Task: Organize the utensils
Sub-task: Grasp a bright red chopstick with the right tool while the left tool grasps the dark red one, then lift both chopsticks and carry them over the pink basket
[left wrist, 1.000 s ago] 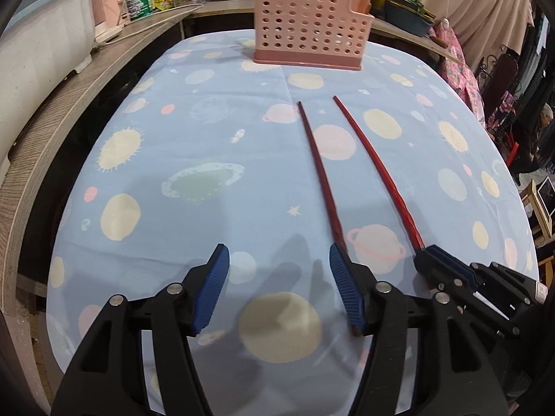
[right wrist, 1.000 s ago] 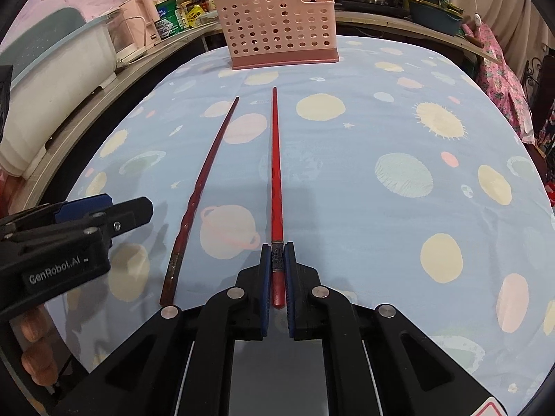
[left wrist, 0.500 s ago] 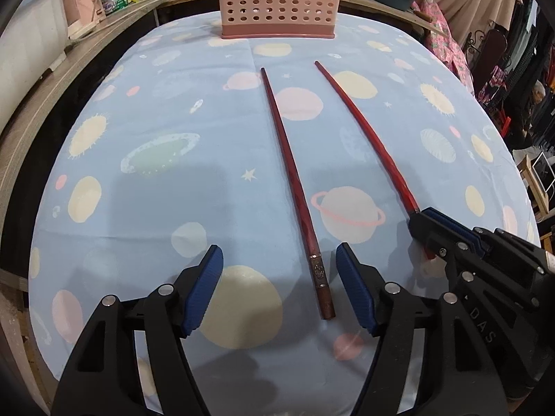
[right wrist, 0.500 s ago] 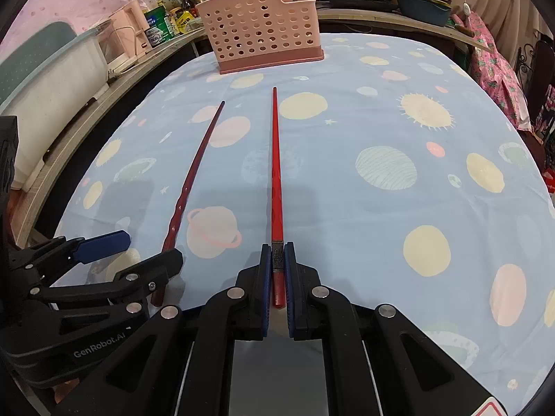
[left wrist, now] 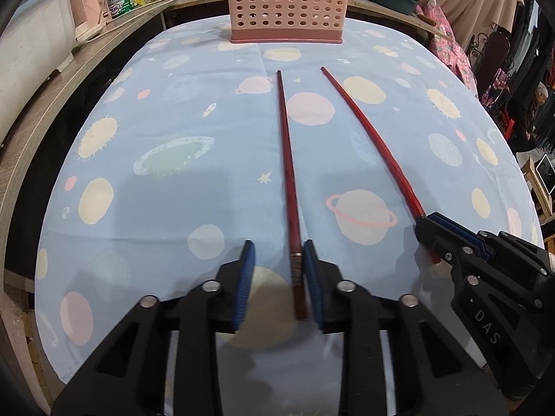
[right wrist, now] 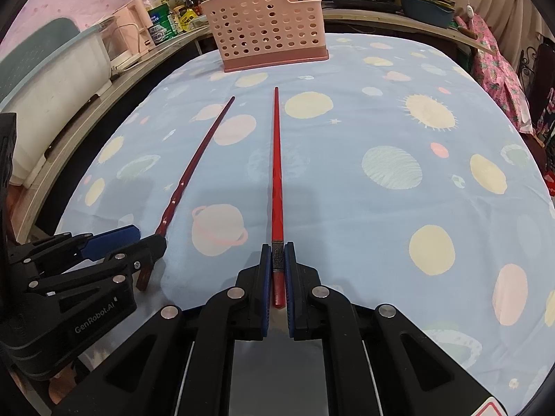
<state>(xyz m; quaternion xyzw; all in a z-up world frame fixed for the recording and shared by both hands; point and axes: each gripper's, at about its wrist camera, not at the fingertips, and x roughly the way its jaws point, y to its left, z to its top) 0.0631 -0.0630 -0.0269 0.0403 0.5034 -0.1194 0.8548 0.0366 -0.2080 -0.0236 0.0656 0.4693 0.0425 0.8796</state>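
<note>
Two long red chopsticks lie on the blue planet-print tablecloth, tips toward a pink perforated utensil basket (left wrist: 286,7) at the far end. My left gripper (left wrist: 279,284) is open with its jaws on either side of the darker chopstick's (left wrist: 288,159) thick end, which lies close to the right pad. My right gripper (right wrist: 277,277) is shut on the thick end of the brighter chopstick (right wrist: 276,173). The right gripper also shows in the left wrist view (left wrist: 447,235), and the left gripper shows in the right wrist view (right wrist: 118,242). The basket (right wrist: 267,24) stands upright.
A wooden counter (left wrist: 86,59) curves along the table's left and far sides, with a white tub (right wrist: 52,83), bottles, and pots on it. Pink floral fabric (right wrist: 492,72) hangs at the right. The tablecloth (right wrist: 399,208) covers the table.
My left gripper has narrowed and shifted so the darker chopstick's end now lies between its jaws. The right gripper has kept its hold on the brighter chopstick.
</note>
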